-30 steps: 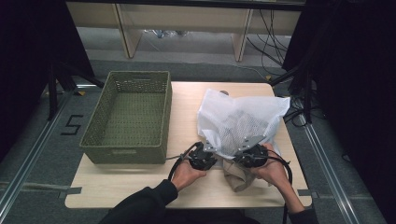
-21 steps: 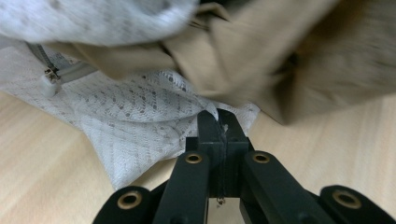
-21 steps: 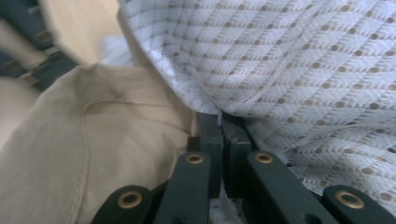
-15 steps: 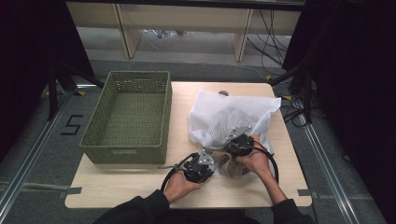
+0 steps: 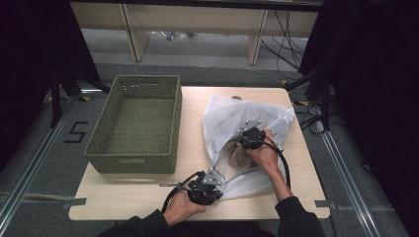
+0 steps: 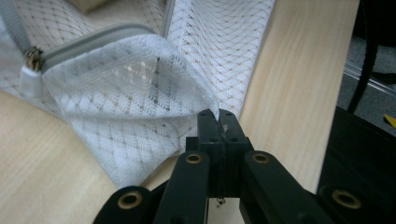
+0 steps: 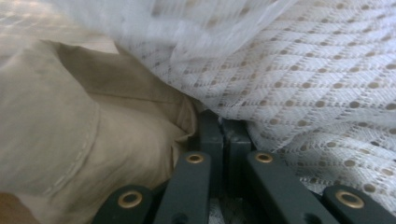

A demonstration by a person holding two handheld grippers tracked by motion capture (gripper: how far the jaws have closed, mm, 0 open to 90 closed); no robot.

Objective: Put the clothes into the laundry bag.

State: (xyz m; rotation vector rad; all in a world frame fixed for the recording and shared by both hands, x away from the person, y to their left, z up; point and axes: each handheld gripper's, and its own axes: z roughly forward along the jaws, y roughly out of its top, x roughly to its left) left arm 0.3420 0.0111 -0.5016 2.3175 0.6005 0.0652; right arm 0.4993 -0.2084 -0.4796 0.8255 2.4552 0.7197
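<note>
Left gripper [image 6: 218,122] pinches the mesh bag [image 5: 257,123] hem at six o'clock, holding it open; right gripper [image 7: 223,126], fingers pressed together, clamps mesh beside the beige cloth [image 7: 70,135].

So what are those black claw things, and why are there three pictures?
A person sits at a table with a hand-held gripper in each hand. One picture looks down from above; the other two come from small cameras riding on the grippers. On the table are a green basket and a white mesh bag. The left gripper is shut on the bag's edge. The right gripper is shut, pinching mesh right beside a beige cloth in the bag's mouth.
</note>
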